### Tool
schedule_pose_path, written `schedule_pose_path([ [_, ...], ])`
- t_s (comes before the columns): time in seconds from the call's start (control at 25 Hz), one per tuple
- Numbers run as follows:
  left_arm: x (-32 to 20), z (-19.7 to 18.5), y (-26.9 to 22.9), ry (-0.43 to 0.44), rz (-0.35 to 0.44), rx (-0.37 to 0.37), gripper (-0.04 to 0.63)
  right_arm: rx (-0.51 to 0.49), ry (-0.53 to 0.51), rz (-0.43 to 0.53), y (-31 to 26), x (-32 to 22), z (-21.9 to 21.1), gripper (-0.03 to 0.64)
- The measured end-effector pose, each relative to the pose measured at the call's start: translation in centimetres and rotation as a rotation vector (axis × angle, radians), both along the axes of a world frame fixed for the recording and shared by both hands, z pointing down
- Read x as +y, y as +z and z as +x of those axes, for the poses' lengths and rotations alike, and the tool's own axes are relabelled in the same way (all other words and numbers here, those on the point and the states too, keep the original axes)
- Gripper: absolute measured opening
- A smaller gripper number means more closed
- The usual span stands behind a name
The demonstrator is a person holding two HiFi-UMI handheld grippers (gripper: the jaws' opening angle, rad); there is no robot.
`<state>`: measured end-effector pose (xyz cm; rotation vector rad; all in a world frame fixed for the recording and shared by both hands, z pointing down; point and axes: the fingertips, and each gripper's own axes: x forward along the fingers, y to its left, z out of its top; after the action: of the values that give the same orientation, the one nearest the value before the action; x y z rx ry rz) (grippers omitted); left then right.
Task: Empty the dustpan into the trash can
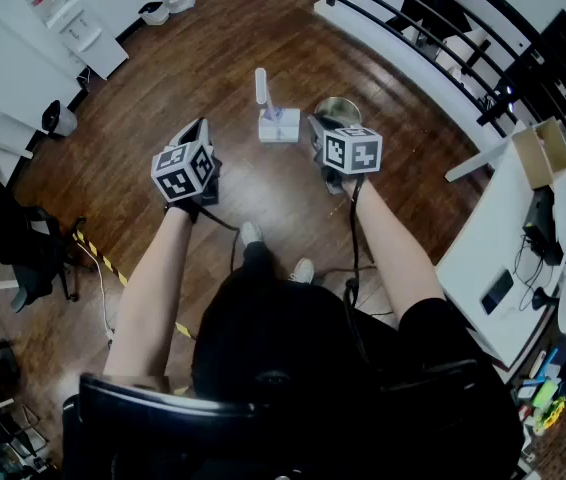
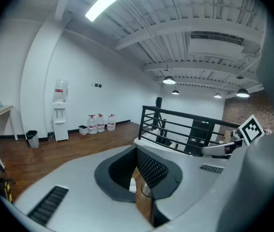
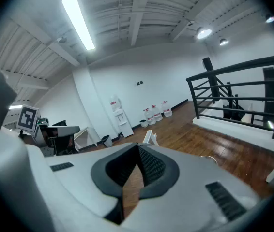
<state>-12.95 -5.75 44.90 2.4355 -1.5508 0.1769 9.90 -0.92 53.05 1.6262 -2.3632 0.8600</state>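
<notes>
Nearest the camera is your own dark-clad torso (image 1: 293, 348), with both forearms held out over the wooden floor (image 1: 263, 28). The left gripper (image 1: 200, 128) has its jaws closed pad to pad with nothing between them, and the right gripper (image 1: 315, 123) is in the same condition: closed and empty. The white dustpan (image 1: 279, 125) stands on the floor with its handle (image 1: 261, 86) upright. It lies ahead of both grippers, roughly between their lines of aim and apart from each. The round metal trash can (image 1: 338, 110) sits just to the right of the dustpan, just ahead of the right gripper and partly hidden by it. Judged from this layout, the step in hand is the approach, as the dustpan is not yet gripped. The next move calls for you to open the jaws of one gripper and advance it to the upright handle. Close on the handle firmly, so that the pan can then be lifted level and tipped over the can's rim
</notes>
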Motion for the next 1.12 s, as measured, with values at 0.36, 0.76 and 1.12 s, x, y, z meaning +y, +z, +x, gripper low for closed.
schedule_pose_path([
  [0.36,-8.1,-1.7,-0.1,0.033,0.009,0.028,0.003,0.048,0.017,-0.027,0.1,-6.6,-1.6,0.006],
  [0.76,-17.5,-2.9,-0.6,0.104,0.011,0.053,0.003,0.046,0.086,-0.028,-1.4,-14.7,-3.1,0.006],
  [1.12,-21.0,-2.0,0.4,0.146,-0.011,0.097,0.003,0.064,0.097,-0.070,-0.1,-17.2,-3.3,0.006],
])
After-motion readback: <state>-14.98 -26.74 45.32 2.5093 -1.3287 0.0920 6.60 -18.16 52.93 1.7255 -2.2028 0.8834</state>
